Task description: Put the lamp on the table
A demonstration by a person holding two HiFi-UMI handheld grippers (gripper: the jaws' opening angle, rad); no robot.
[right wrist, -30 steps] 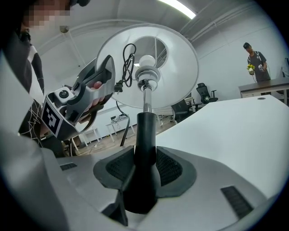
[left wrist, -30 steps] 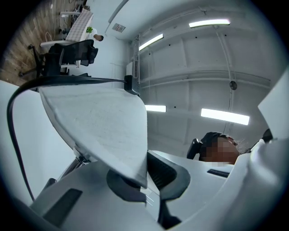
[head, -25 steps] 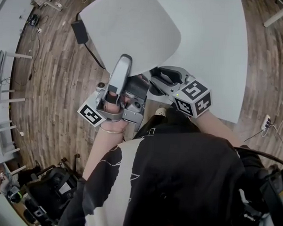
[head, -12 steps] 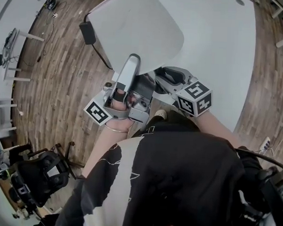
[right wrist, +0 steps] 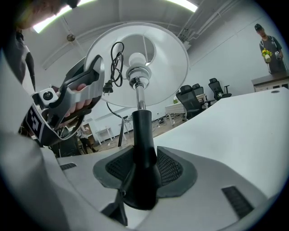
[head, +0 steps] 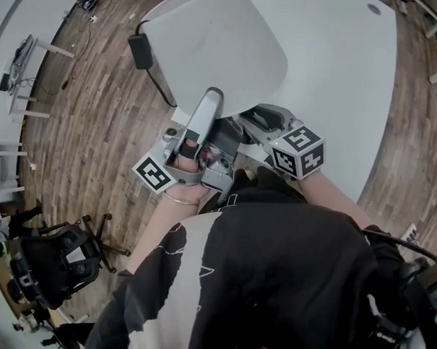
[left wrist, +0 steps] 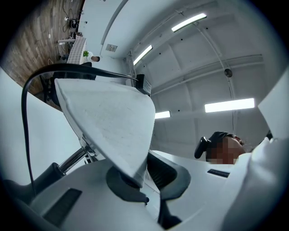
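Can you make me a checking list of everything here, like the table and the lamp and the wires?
Surface: white table, bare where visible.
Job's things: lamp with white lampshade and black stem, held up near the table.
Clutter: nothing seen.
Grippers: left hand-held gripper pinches the lampshade's rim; right hand-held gripper clamps the stem.
Cables: black cord with a power brick.
Surroundings: wooden floor, office chair.
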